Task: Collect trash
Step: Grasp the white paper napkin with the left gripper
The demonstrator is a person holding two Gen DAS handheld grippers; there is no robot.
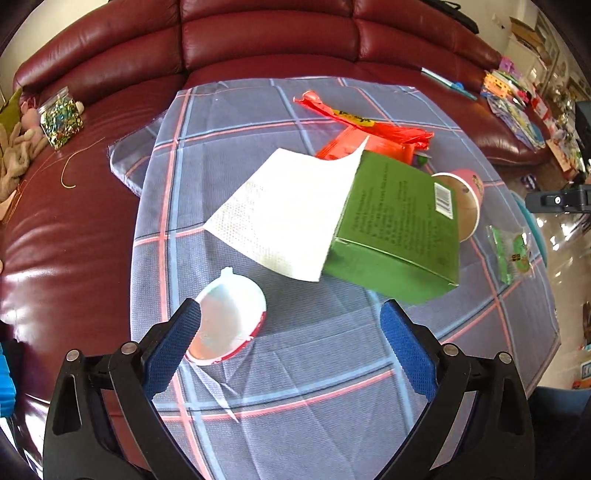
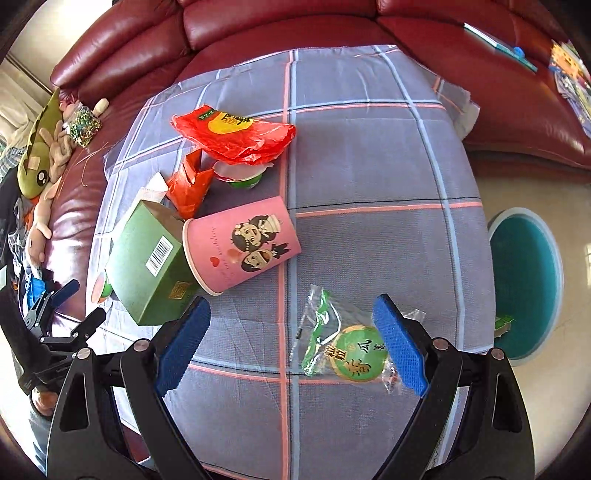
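Trash lies on a plaid cloth spread over the table. In the left wrist view my left gripper is open above the cloth, and a small white cup with a red rim lies on its side against the left finger. Beyond it are a green box with a white paper sheet, a red bag and a pink paper cup. My right gripper is open, and a clear green wrapper lies flat between its fingers, close to the right one. Neither gripper holds anything.
A teal bin stands on the floor past the table's right edge. A dark red sofa wraps around the back and left, with plush toys and a glitter jar. The pink cup, green box and red bag crowd the left.
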